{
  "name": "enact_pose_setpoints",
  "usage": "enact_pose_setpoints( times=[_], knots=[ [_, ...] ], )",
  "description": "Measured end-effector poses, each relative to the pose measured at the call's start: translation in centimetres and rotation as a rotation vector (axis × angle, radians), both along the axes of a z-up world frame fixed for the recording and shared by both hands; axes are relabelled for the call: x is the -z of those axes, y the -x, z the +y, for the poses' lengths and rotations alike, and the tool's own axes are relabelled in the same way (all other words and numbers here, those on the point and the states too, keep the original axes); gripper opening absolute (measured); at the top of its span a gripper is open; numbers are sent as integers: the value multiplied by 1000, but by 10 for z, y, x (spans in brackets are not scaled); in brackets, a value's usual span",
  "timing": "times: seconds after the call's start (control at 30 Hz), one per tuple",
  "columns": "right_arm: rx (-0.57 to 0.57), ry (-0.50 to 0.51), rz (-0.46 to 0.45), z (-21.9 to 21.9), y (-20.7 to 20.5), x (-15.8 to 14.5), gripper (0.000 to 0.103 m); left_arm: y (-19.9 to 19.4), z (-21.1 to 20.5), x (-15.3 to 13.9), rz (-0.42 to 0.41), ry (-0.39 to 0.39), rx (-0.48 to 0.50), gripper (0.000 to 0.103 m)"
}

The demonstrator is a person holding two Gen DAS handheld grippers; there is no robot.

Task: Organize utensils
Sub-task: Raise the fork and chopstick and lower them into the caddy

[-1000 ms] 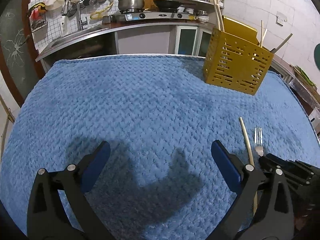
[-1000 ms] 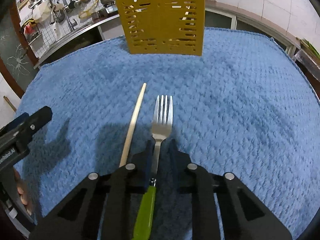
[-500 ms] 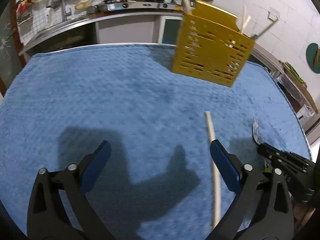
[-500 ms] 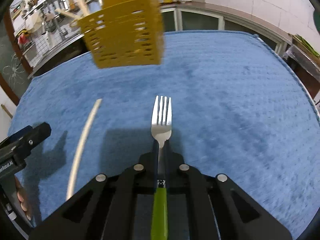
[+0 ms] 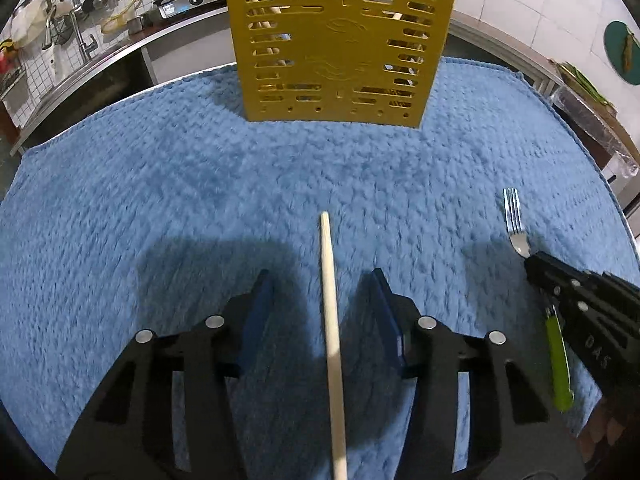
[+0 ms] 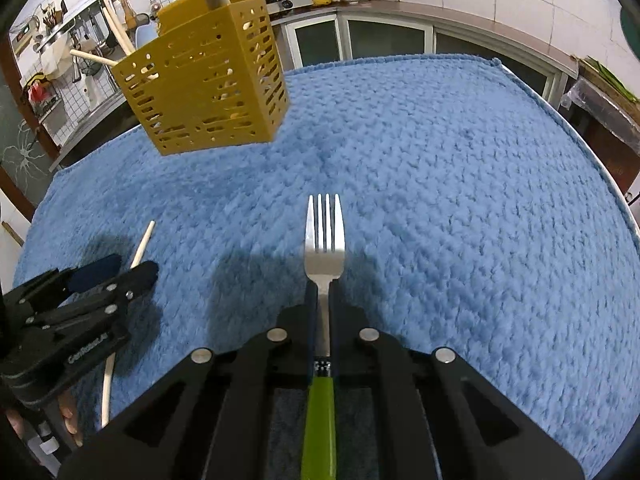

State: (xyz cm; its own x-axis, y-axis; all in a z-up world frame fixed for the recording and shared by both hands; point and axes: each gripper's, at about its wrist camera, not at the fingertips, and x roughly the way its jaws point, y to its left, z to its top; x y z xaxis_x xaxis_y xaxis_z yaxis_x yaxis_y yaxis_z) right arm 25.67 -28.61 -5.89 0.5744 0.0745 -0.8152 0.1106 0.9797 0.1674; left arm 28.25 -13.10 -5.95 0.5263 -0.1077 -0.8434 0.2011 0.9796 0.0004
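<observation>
- The left gripper [image 5: 322, 292] is low over the blue towel [image 5: 160, 184] with its jaws partly spread and nothing clamped.
- A wooden chopstick [image 5: 331, 328] lies on the towel between the two blue pads [image 5: 256, 312], roughly midway, with a gap of towel showing on each side; neither pad touches it. Its far tip reaches past the fingertips toward the holder, and its near end runs out under the gripper body.
- The right gripper [image 6: 324, 292] is closed tight on a fork [image 6: 325, 240]. The pads pinch the metal neck just behind the tines, the tines stick out forward past the fingertips, and the green handle runs back between the arms of the gripper.
- In the left wrist view the fork [image 5: 516, 220] and the right gripper [image 5: 532, 258] sit off to the right, well apart from the chopstick.
- A yellow slotted holder [image 5: 338, 44] stands on the far part of the towel, straight ahead of the chopstick, with several wooden sticks poking out of its top.
- Whether the fork rests on the towel or is lifted off it cannot be told.
</observation>
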Motion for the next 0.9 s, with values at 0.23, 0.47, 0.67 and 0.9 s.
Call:
enact_pose_setpoints(
  times=[0.23, 0.47, 0.67, 0.9],
  knots=[
    [-3, 22, 49, 2, -10, -2, 6, -10, 6, -2, 1, 19, -19, 19],
    [9, 3, 46, 0, -5, -7, 6, -10, 24, -9, 13, 102, -2, 5],
    [5, -37, -20, -3, 5, -25, 6, 2, 35, -30, -56, 137, 13, 5],
    [-2, -77, -152, -4, 18, -54, 6, 21, 51, -74, -218, 146, 18, 5]
  ],
)
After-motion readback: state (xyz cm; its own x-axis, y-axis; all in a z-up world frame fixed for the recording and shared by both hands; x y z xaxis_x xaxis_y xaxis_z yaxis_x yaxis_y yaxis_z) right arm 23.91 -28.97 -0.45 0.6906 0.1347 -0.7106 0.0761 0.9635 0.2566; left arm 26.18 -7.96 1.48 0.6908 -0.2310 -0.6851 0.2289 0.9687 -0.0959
